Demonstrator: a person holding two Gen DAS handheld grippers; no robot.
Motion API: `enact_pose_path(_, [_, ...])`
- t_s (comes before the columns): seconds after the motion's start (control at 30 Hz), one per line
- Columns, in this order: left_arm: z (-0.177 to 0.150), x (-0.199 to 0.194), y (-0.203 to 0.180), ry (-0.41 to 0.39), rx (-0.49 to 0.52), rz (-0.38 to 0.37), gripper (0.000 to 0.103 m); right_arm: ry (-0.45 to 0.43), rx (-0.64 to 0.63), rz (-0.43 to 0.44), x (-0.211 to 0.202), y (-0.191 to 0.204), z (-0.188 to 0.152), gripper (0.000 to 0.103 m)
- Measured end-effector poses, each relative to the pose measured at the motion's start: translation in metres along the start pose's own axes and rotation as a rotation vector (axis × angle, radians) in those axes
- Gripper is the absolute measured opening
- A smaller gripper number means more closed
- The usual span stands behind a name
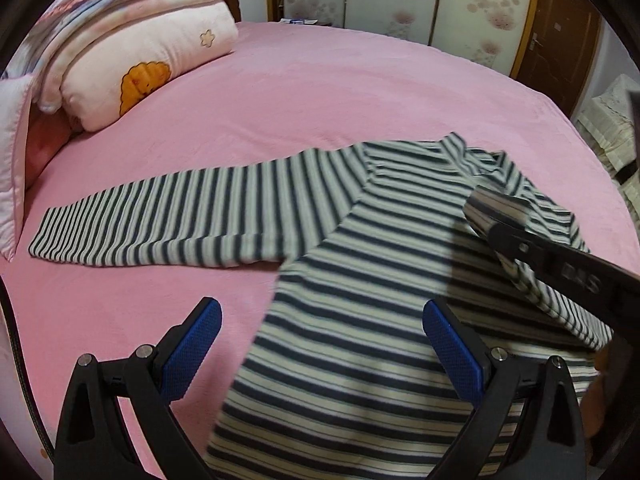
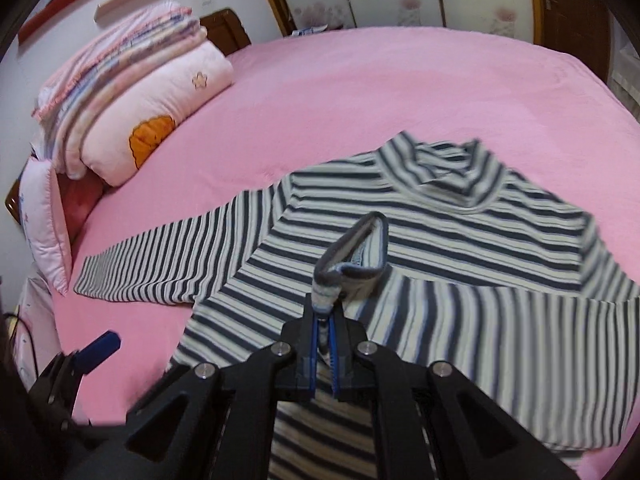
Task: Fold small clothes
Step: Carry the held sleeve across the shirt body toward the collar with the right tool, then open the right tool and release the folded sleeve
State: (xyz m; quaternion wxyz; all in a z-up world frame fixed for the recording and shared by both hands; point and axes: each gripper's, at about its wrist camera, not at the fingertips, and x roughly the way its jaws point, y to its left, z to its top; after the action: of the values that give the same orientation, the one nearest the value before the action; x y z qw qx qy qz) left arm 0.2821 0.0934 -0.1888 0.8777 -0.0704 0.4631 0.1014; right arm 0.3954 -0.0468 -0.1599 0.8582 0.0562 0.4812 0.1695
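A navy-and-white striped long-sleeved knit top [image 2: 460, 248] lies spread on a bed covered with a pink fleece sheet [image 2: 360, 92]. One sleeve stretches flat out toward folded pink quilts [image 2: 132, 112] stacked at the bed's head. The right black hand-held gripper [image 2: 329, 322] has its blue-padded jaws clamped together on the cuff of the other sleeve [image 2: 356, 256], lifting it over the top's chest. The left black hand-held gripper [image 1: 322, 344] hovers above the top's hem edge, its blue pads [image 1: 192, 354] spread wide apart, holding nothing.
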Motion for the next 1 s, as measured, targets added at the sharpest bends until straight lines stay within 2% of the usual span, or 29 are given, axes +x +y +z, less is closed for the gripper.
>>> enact_pose_path(0.13, [-0.004,0.007,0.008,0.015,0.0,-0.007,0.101,0.079,-0.029,0.017,0.03,0.019,0.0,0.011])
enact_pose_path(0.23, [-0.006,0.012,0.01,0.022,0.007,-0.012,0.101,0.125,-0.023,0.054,0.041,0.023,-0.006,0.029])
enact_pose_path(0.27, [-0.006,0.014,0.011,0.024,0.007,-0.016,0.101,0.128,-0.015,0.07,0.04,0.021,-0.007,0.032])
enact_pose_path(0.43, [-0.007,0.019,0.007,0.039,-0.003,-0.063,0.1,0.097,0.03,0.118,0.014,0.005,-0.008,0.032])
enact_pose_path(0.53, [-0.005,0.022,0.001,0.046,0.004,-0.105,0.098,0.041,0.033,0.091,-0.014,-0.008,-0.007,0.032])
enact_pose_path(0.7, [0.01,0.034,-0.014,0.093,-0.005,-0.264,0.09,-0.026,0.039,-0.018,-0.056,-0.038,-0.022,0.032])
enact_pose_path(0.87, [0.02,0.055,-0.024,0.196,-0.023,-0.437,0.062,-0.063,0.09,-0.085,-0.084,-0.074,-0.049,0.032])
enact_pose_path(0.97, [0.021,0.069,-0.027,0.262,-0.076,-0.526,0.05,-0.061,0.126,-0.111,-0.092,-0.093,-0.067,0.032])
enact_pose_path(1.0, [0.021,0.075,-0.027,0.284,-0.098,-0.554,0.049,-0.059,0.14,-0.122,-0.095,-0.1,-0.073,0.032])
